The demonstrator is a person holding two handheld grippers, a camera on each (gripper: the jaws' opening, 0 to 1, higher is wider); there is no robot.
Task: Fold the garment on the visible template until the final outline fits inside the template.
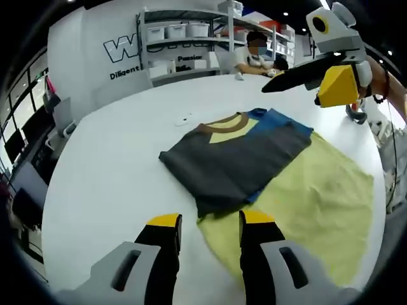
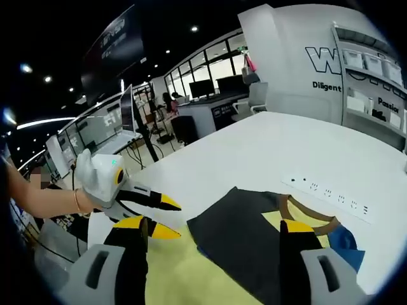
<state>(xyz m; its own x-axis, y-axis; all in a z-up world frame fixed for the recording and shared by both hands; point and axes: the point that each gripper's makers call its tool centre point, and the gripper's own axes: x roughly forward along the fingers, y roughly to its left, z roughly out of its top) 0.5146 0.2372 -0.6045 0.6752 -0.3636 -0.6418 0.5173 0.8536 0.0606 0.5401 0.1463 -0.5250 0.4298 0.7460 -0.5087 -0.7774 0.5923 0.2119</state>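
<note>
The folded dark grey garment (image 1: 238, 159), brown-collared with blue edges, lies on the yellow template (image 1: 318, 203). Left gripper (image 1: 210, 222) and right gripper (image 2: 213, 230) hover spread, empty.

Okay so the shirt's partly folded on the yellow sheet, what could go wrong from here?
1. The folded dark garment hangs off the yellow template's edge onto the white table, so the final outline may miss unless it is shifted.
2. Both the left gripper and right gripper are open and hold nothing; a grab at the stacked layers could catch only the top one and undo the fold.
</note>
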